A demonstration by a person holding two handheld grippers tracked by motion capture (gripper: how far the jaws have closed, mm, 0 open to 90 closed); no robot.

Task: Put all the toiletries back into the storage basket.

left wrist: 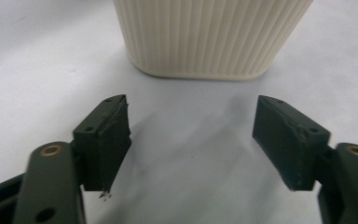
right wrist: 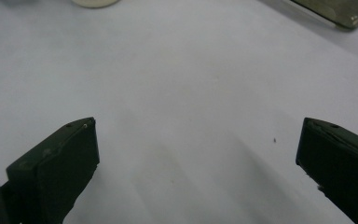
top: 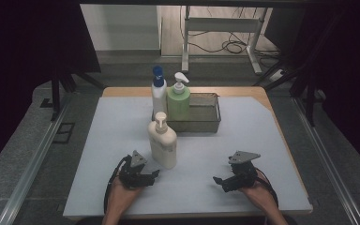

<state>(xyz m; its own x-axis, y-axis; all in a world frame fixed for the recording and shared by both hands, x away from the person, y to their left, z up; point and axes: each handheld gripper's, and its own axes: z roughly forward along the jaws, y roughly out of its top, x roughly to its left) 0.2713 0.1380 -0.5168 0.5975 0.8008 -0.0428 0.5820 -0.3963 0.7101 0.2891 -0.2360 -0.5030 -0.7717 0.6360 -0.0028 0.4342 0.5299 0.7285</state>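
Cream pump bottle [top: 163, 143] stands upright on the pale mat [top: 122, 140], just ahead of my left gripper [top: 145, 178] and in front of the metal tray [top: 205, 115]. From the left gripper view its ribbed base [left wrist: 205, 37] sits square beyond my fingertips, apart from them, and my jaws are spread with nothing between the pads; I judge the gap wide enough to take the bottle's body, so I am lined up to close on it low down, where it is steadiest. My right gripper [top: 225, 182] rests off to the other side near the table's front, jaws released and gaping over bare mat, well apart from the bottle, probably kept back so it does not crowd the reach.

Two more pump bottles, a white one with a blue cap [top: 158, 93] and a green one [top: 178, 101], stand at the left end of the tray. Its right part looks free, and the mat between the cream bottle and the tray's front wall is open. The mat's front edge lies just behind my hands, so room to move is forward.
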